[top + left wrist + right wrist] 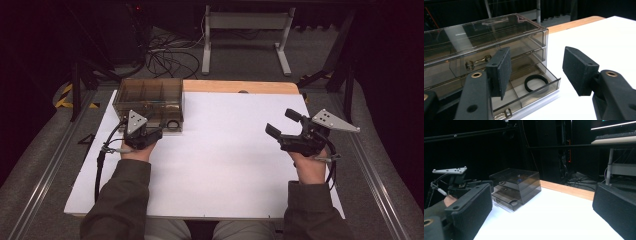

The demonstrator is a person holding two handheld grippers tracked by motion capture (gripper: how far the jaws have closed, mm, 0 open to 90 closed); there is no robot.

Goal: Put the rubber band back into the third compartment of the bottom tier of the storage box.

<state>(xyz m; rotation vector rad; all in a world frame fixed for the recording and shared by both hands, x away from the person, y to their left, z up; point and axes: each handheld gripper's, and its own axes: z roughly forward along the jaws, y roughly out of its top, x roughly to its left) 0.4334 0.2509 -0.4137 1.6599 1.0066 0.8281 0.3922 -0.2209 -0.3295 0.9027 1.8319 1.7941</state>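
The drawer box [499, 40] at the table's far left corner looked like smoky clear plastic, glossy, with metal pulls [477, 62]. The ring [536, 83] in its bottom drawer was matt black. The white sheet [225, 160] was smooth and matt over a wood table [240, 86]. The left gripper's pads [577, 70] were rough, black and foam-like.

The left gripper [150, 131] is held low over the table by the left hand [136, 150], and its jaws are spread apart with nothing between them. The right gripper [281, 124] is held by the right hand [311, 167], well apart from the left one. Its jaws are also opened wide and are empty. Both forearms are covered by dark sleeves [117, 200].
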